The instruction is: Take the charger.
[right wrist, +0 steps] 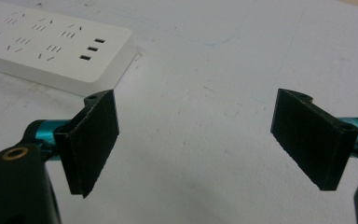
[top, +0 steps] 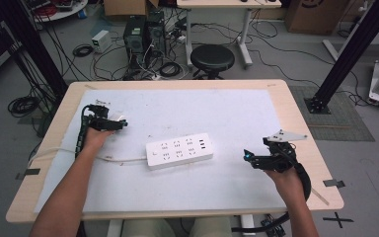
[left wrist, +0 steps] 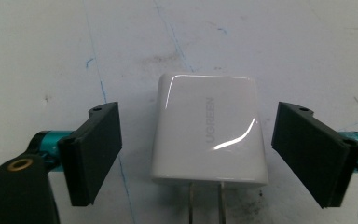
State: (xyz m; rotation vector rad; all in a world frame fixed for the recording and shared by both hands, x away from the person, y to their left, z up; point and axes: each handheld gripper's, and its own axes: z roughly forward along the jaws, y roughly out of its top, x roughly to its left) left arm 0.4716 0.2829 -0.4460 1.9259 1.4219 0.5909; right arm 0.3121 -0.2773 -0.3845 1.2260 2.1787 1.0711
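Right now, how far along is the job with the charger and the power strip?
Early. Done: the left gripper is down over the white charger, one jaw on each side. In hand: the grasp itself; gaps show between both pads and the charger, which lies flat on the mat. Left, probably: closing, lifting and plugging it into the power strip, whose sockets look empty. The right gripper is open over bare mat.

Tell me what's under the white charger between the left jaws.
The charger lies flat on the white table mat, prongs sticking out toward the camera. Its underside and the mat beneath are covered.
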